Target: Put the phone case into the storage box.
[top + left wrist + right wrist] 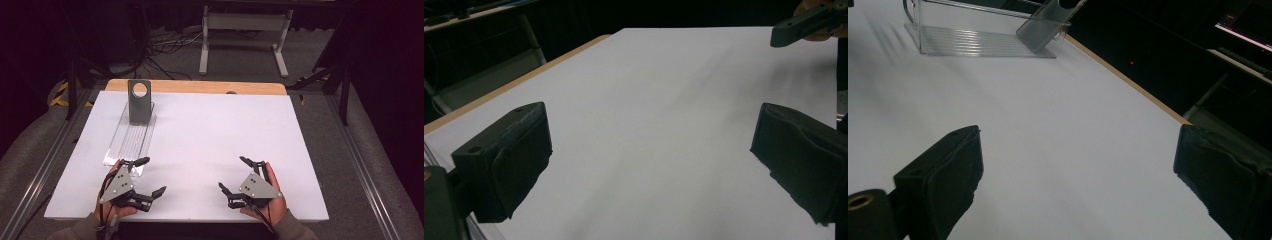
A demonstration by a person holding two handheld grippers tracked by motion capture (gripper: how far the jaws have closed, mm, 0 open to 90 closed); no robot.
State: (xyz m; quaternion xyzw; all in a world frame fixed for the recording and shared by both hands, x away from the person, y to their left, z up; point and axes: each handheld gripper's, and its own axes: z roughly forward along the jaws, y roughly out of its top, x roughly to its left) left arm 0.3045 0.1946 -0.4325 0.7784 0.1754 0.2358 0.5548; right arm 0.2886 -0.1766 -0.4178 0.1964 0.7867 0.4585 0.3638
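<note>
Left gripper: held low over the near-left part of the table, just beside the near end of the tray; fingers wide apart, nothing between them.
Right gripper: held low over the near-right part of the table; fingers wide apart, nothing between them. One tip of it shows at the top right of the left gripper view.
Hands: the left hand and right hand come in from the near edge, each wrapped around its gripper.
Tray: a clear ribbed plastic tray, lying lengthwise from the near left toward the far left of the table; its near end is just beside the left gripper, well apart from the right one.
Bracket: a grey upright plate with a round hole near its top, standing at the far end of the tray.
Table: white top with a wooden strip showing along the far edge.
Open room: the whole middle and right of the table is bare; between the two grippers there is a wide free gap.
Edges: both grippers sit near the near edge; the tray runs along close to the left edge; metal rails flank the table on both sides.
Writing: no readable label or brand on tray, bracket or grippers.
</note>
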